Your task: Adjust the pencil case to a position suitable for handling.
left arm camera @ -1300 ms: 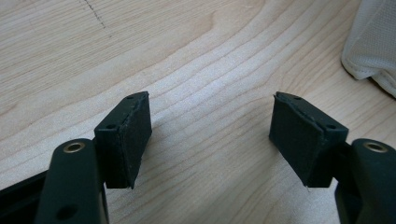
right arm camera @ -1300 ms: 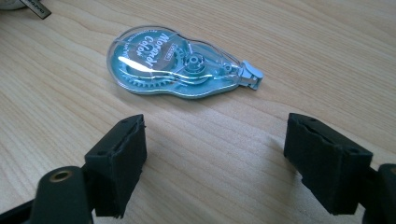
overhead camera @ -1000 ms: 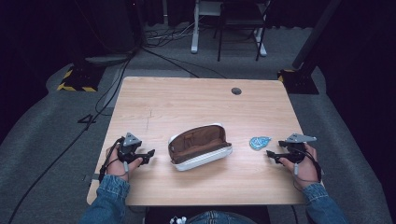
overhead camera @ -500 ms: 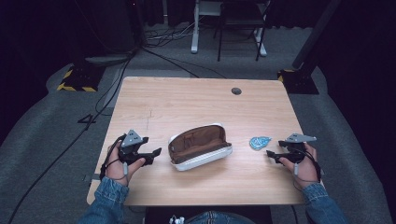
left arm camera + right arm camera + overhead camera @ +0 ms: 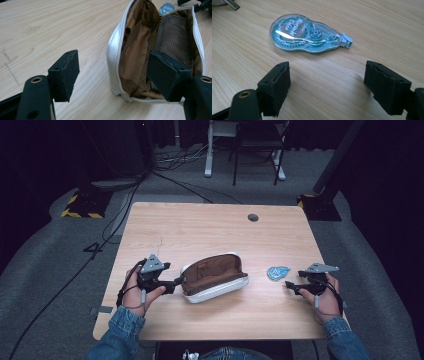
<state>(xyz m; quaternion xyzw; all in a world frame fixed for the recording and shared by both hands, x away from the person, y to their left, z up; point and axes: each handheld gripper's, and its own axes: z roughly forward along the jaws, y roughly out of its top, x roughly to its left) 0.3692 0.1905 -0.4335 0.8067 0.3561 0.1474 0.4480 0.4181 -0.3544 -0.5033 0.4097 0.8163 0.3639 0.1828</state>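
A white, brown-lined zip pouch point(image 5: 215, 277) lies open at the centre of the wooden table point(image 5: 210, 227). The left gripper point(image 5: 176, 281), jaws apart, straddles its near end. The right gripper point(image 5: 288, 285), jaws apart, faces a translucent blue correction-tape dispenser point(image 5: 308, 37) just beyond its tips.

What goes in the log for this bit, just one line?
left tongs: open, at pouch end | right tongs: open, near tape | pouch: open
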